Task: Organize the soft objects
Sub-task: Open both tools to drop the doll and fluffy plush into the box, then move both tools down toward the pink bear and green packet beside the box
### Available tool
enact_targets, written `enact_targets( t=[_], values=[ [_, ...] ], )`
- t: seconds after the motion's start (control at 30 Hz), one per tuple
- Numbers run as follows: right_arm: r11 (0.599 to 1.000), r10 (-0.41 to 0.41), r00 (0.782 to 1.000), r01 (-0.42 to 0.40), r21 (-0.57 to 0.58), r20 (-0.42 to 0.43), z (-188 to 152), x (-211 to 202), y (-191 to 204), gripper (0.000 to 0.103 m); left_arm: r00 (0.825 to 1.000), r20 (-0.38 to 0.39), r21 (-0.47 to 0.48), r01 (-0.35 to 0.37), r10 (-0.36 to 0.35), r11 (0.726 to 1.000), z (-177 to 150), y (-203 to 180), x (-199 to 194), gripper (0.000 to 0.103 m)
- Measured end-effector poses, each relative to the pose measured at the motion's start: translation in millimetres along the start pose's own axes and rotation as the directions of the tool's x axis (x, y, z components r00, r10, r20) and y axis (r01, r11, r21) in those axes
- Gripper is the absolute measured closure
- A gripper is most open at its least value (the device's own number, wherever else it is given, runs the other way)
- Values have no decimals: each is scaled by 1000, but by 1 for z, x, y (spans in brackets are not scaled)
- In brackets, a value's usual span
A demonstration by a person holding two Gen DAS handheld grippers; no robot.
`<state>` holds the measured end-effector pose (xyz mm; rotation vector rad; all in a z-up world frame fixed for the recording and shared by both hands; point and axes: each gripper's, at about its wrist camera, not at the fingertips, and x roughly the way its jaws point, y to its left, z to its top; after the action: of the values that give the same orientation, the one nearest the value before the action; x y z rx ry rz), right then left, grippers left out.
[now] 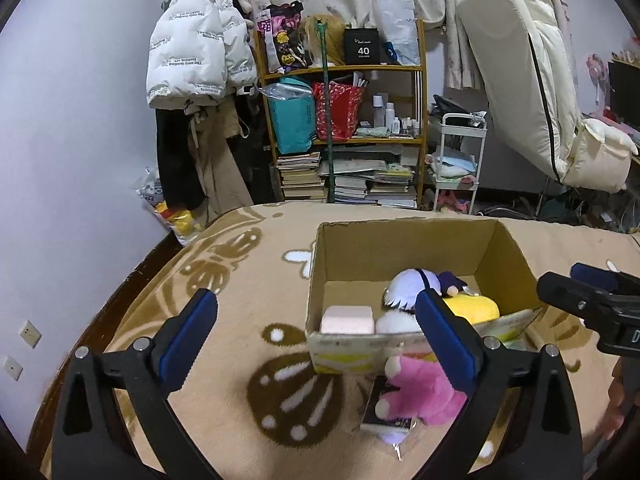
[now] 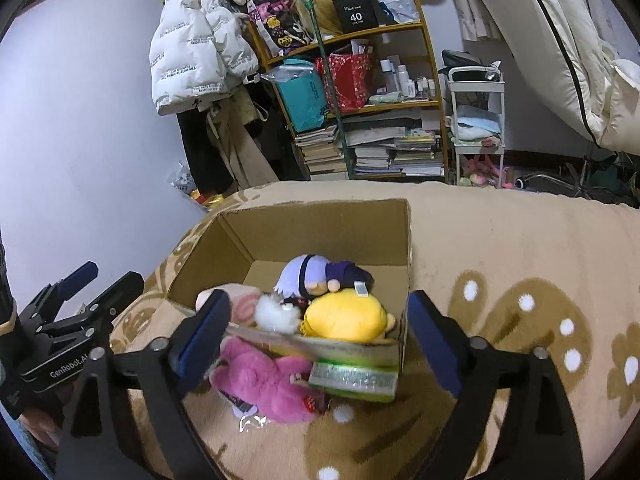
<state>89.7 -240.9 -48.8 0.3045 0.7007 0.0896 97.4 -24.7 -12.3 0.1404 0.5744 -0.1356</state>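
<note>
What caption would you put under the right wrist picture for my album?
Open right gripper above a cardboard box of plush toys, with a pink plush outside on the blanket.

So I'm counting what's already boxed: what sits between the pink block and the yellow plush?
A white fluffy toy sits between pink block and yellow plush, clearest in the right wrist view.
</note>
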Motion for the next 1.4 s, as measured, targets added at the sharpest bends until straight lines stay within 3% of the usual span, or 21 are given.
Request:
enact_targets(
  t=[0.6, 0.97, 1.4],
  values=[
    [999, -21, 1000, 21, -30, -6, -21, -35, 11, 0, 998, -34, 7, -58, 58, 998, -20, 3, -43, 4],
    [999, -38, 998, 37, -9, -44, -28, -22, 4, 0, 996, -83, 19, -44, 45, 999, -32, -8, -23, 4],
    [998, -52, 990, 57, 39, -130, -28, 11, -9, 0, 997, -74, 37, -6, 9, 999, -35, -24, 0, 4]
  ],
)
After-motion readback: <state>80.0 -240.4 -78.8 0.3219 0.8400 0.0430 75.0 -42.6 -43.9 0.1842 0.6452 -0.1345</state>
